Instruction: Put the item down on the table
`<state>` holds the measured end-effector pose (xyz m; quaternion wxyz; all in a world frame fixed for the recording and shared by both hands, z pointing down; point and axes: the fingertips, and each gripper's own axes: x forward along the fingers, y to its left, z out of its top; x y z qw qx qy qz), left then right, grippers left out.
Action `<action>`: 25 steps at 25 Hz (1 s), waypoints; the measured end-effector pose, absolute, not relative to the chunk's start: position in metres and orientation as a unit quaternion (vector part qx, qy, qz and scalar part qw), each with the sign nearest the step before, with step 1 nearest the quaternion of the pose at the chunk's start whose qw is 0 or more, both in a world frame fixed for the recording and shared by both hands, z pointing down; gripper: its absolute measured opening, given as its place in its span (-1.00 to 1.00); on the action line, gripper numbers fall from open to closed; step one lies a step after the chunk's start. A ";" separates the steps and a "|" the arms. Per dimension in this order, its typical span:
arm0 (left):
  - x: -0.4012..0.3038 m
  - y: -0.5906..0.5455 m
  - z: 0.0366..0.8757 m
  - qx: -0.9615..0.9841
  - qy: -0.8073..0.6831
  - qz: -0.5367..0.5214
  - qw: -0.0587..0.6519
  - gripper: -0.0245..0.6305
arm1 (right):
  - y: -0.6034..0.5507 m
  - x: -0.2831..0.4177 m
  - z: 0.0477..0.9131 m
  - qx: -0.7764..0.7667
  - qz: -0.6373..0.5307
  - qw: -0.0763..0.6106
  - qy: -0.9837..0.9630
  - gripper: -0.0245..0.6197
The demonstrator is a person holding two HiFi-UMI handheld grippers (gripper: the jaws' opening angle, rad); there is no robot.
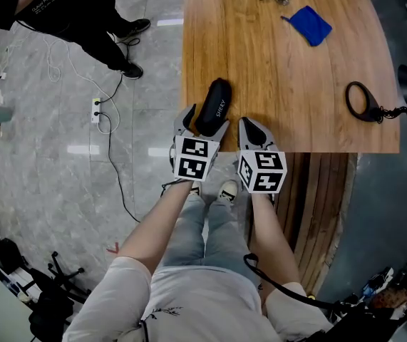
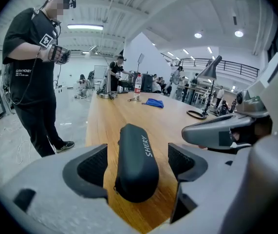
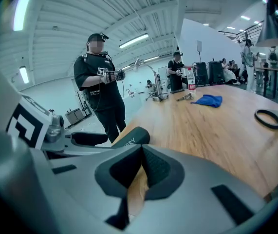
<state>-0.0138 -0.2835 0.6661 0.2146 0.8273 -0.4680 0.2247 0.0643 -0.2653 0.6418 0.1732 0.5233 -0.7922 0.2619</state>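
The left gripper (image 2: pixel 137 167) has its jaws spread wide, and the pads stand clear on either side of a black, rounded, oblong zip case with white lettering (image 1: pixel 212 105). The case lies flat on the light brown wooden table (image 1: pixel 281 84), near its front left corner, pointing away from the gripper. Just beside it, the right gripper (image 3: pixel 141 170) has its jaws closed together on nothing. Farther across the table lie a crumpled blue cloth (image 1: pixel 310 24) and a black ring-shaped loop (image 1: pixel 362 100).
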 end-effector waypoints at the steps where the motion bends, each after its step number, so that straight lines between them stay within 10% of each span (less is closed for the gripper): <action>1: -0.015 -0.280 0.659 0.828 -0.469 0.221 0.215 0.25 | -0.262 0.064 0.638 0.523 0.260 0.175 -0.792 -0.91; 17: -0.032 -0.161 0.507 0.844 -0.474 0.182 0.171 -0.43 | -0.142 0.052 0.525 0.493 0.222 0.185 -0.821 -0.91; 20: -0.037 -0.142 0.493 0.833 -0.499 0.159 0.178 -0.87 | -0.124 0.050 0.514 0.484 0.228 0.183 -0.825 -0.91; 25: -0.041 -0.120 0.491 0.827 -0.508 0.166 0.174 -0.91 | -0.103 0.035 0.502 0.452 0.233 0.178 -0.843 -0.91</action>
